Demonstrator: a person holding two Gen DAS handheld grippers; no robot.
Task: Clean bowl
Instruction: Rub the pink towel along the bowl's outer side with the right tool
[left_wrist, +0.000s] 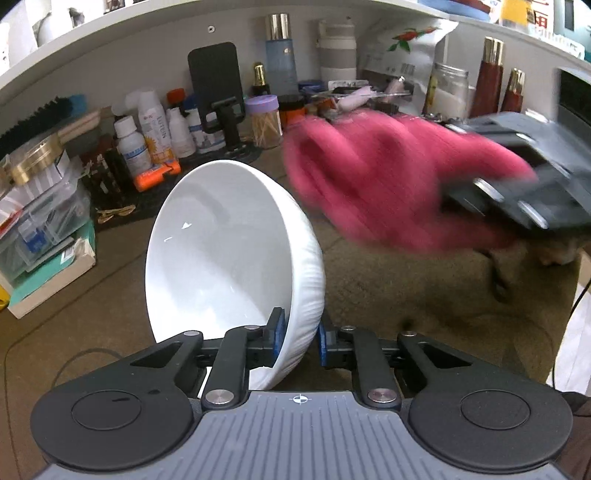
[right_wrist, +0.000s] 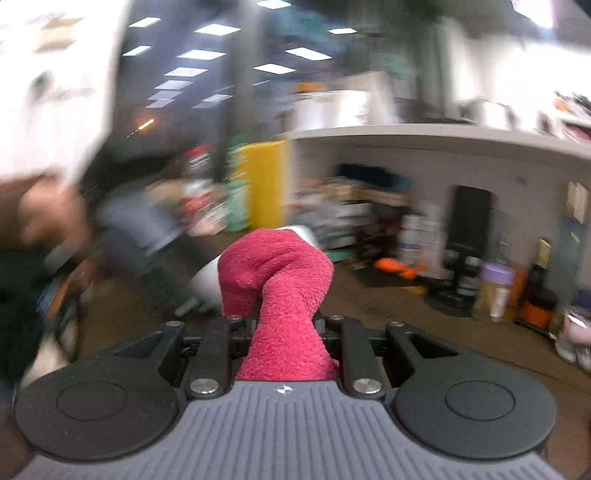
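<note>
Left gripper (left_wrist: 300, 334) angled steeply down toward brown cloth-covered table (left_wrist: 406, 288), jaws narrow and clamped on rim of white bowl (left_wrist: 229, 266), one blue pad (left_wrist: 277, 334) inside the wall, the other outside. Bowl tipped up on edge, mouth turned toward 10 o'clock, inside smooth and glossy, outside ribbed; standing at centre of left wrist view, lower rim at 6 o'clock in the grip. Right gripper (right_wrist: 284, 325) pointing only slightly downward, blurred at 3 o'clock in left wrist view, jaws pinched tight on bunched red cloth (right_wrist: 280, 291). Cloth fluffy, twisted, bulging forward past the fingers; beside bowl at 2 o'clock, apart from it. Bottles and jars crowded along back wall at 12 o'clock.
</note>
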